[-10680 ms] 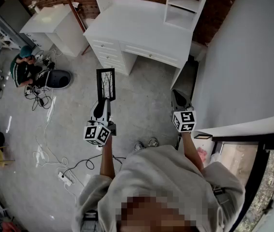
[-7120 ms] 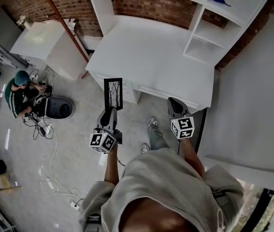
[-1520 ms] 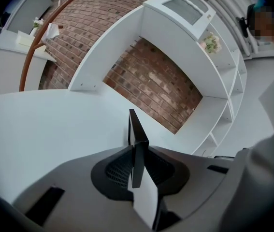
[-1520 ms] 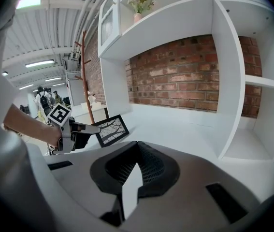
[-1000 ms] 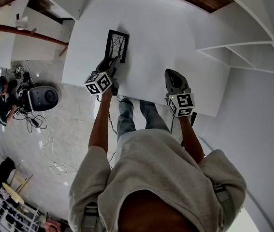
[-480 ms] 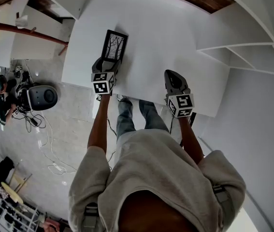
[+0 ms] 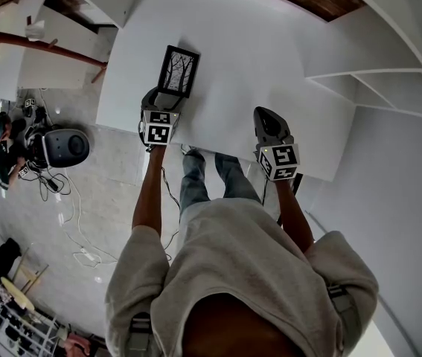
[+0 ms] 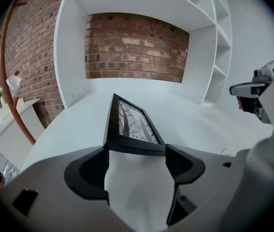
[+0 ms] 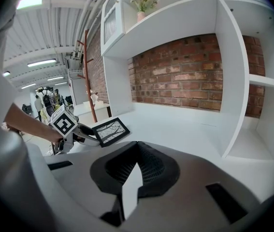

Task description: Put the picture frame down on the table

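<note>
My left gripper (image 8: pixel 137 151) has its two dark, ribbed jaws spread wide and set against the near short end of the picture frame (image 8: pixel 133 124). One tip presses on each corner, so I am gripping it across its width. The frame is a flat rectangle with a thick black matte border around a pale print of bare branches. It lies out over the left part of the table (image 7: pixel 255 65), slanted, with its far end down by the surface. I cannot tell whether the near end at my jaws touches the tabletop. The table is smooth, plain white and wide, and its front edge runs just beneath my grippers in the head view.

My right gripper (image 9: pixel 136 162) is well apart from the frame, over the right part of the same front edge. Its jaws are closed tip to tip with nothing between them, and only a thin wedge of white table shows lower down.

Behind the table is a rough red brick wall (image 8: pixel 134 47) framed by white shelves (image 9: pixel 267 81) with sharp square corners. The cube on my left gripper (image 7: pixel 158 127) carries black-and-white square markers.
</note>
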The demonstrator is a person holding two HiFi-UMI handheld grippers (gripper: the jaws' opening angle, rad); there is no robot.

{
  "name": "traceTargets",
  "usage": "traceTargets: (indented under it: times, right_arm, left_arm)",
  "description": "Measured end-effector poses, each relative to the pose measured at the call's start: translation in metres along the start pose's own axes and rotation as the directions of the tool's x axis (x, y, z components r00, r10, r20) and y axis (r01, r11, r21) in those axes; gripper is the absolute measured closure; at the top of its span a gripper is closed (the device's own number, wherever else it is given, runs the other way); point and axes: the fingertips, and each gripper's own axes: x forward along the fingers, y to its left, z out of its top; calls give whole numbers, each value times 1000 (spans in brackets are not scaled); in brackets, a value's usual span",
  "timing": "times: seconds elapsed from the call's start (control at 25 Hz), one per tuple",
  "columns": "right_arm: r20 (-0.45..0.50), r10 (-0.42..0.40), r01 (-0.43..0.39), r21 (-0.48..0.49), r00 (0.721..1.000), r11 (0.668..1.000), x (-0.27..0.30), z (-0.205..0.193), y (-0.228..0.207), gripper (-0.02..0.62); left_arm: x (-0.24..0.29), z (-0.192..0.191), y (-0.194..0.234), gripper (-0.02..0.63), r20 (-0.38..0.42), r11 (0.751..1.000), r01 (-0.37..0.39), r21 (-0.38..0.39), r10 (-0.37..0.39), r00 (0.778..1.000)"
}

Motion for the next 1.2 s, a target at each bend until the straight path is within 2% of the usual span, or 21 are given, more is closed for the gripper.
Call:
traceTargets:
  times: [0.28,0.56,0.72,0.88,0.92,1.08,1.12,1.2]
  right_arm:
    - [4,10,-10,0,1000,1000,0,3,3,571]
    - [5,20,-20,-6,1000,1000,2,4,7,571]
    - [8,29,-29,-12,1000,1000,5,5,11,571]
    - [16,39,-39,-22,999,999,4,11,15,571]
    - [19,42,-41,-24,999,999,4,12,16,571]
    - [33,53,-52,-35,998,998,3,19,21,571]
    - [37,56,-54,-39,998,998,3,21,22,571]
    - [47,60,-57,-47,997,997,2,26,25,571]
  left_arm:
    - [-8,-15,-1,242,-28,1000,8,-23,-9,1000]
    - [-15,-19,2,243,-16,999,-17,-34,16,1000]
    - [-22,-14,3,244,20,999,-29,-46,30,999]
    - [-39,4,2,247,89,998,-44,-48,48,995]
    - [-45,9,1,262,112,998,-49,-49,54,992]
    - [-70,31,2,431,208,995,-99,-31,104,973]
    - [-76,36,2,496,229,994,-106,-31,110,967]
    - [-87,44,2,560,264,993,-111,-39,117,957]
